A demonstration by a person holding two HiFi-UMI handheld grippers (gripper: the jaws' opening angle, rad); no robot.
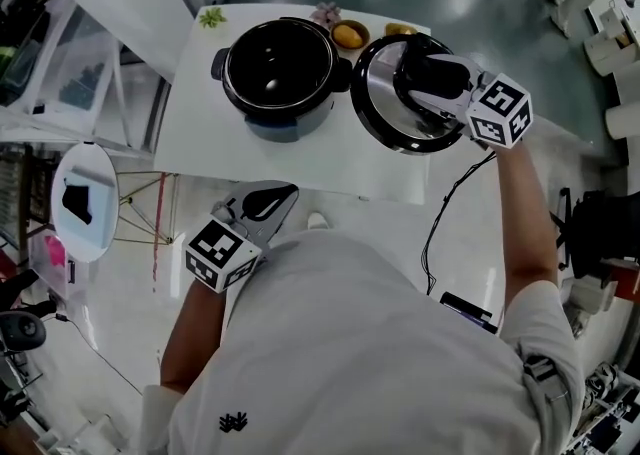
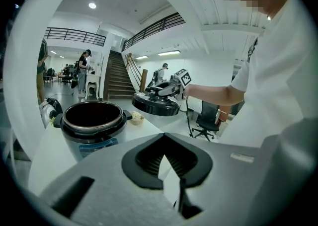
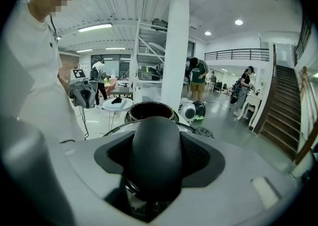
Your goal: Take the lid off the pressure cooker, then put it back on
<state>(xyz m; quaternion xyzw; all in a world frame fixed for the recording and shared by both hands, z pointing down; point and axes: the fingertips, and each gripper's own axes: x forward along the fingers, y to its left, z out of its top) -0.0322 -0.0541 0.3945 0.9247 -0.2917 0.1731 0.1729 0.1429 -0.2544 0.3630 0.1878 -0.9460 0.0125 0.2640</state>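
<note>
A white table (image 1: pixel 200 128) is standing on a glossy floor, carrying a small bowl of yellow food (image 1: pixel 349 35) and a second bowl (image 1: pixel 400 30) along its far edge, while something green (image 1: pixel 211 17) is lying at its far left corner. A small round table (image 1: pixel 90 238) is standing off to the left with a black object (image 1: pixel 76 198) lying on it, and a black cable (image 1: pixel 440 223) is trailing across the floor. Farther off, a person (image 2: pixel 83 71) is standing near a staircase (image 2: pixel 118 78), a black office chair (image 2: pixel 208 120) is sitting unoccupied, and a white pillar (image 3: pixel 175 56) is rising to the ceiling.
</note>
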